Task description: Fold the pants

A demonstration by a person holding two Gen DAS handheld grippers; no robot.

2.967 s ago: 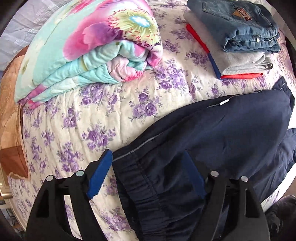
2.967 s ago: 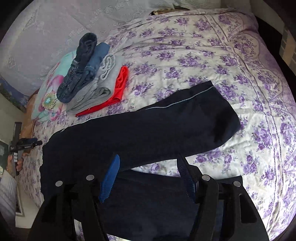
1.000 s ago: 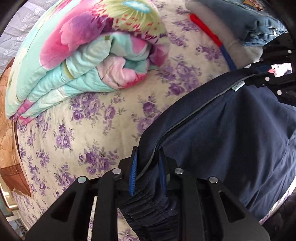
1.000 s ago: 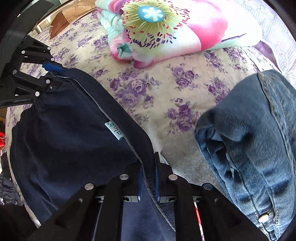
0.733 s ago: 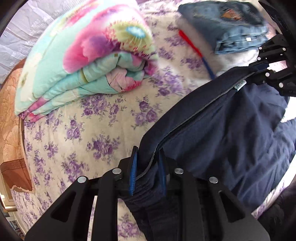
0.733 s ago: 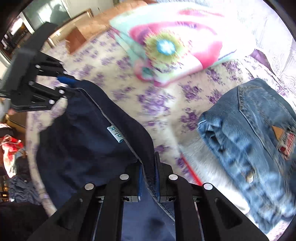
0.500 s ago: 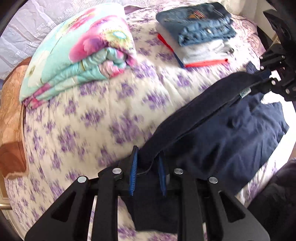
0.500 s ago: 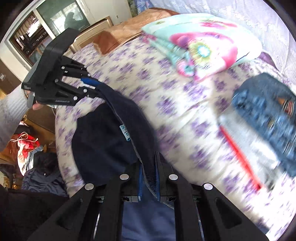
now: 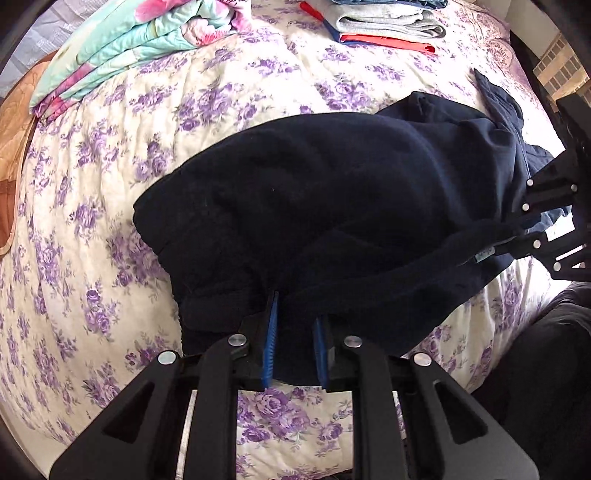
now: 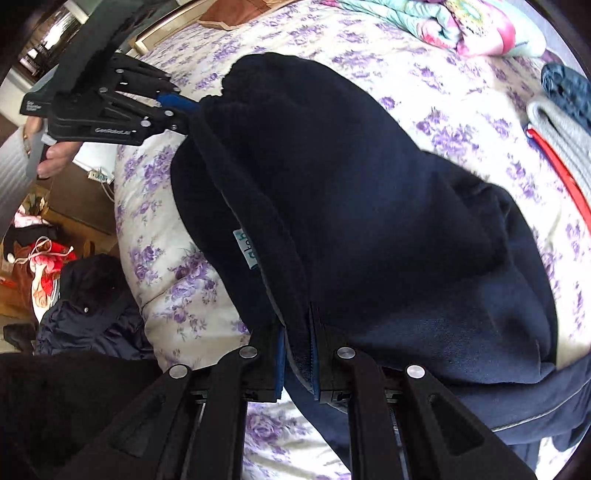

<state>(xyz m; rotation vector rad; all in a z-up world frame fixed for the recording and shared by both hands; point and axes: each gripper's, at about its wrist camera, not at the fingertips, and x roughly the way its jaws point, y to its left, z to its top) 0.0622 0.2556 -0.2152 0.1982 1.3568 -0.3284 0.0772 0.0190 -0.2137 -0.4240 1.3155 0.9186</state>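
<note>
Pulled back across the bed since a second ago: navy pants (image 9: 332,192) now doubled over themselves, with the flowered quilt (image 9: 140,33) and the stack of folded clothes (image 9: 384,22) far up at the top edge instead of close in front. Waistband edge strung between both tongs, raised a little above the rest. Left tongs (image 9: 295,350) nearly closed, blue pads pinching one end of the dark waistband. Right tongs (image 10: 297,354) clamped narrow on the other end, a fold of navy cloth squeezed between the pads. Small teal label (image 10: 246,249) sewn inside the band, showing partway along the taut edge. Rest of the pants heaped in a broad dark mound on the purple-flowered bedspread (image 9: 110,155), legs bunched underneath, one lighter navy panel trailing toward the bed's edge. Folded jeans and grey and red garments (image 10: 561,122) lying well apart from the mound, as does the quilt. Beyond the mattress edge, dark clothing and a red bundle (image 10: 48,258) on the floor. Hand (image 10: 59,155) gripping the left tool's handle in the right wrist view.
</note>
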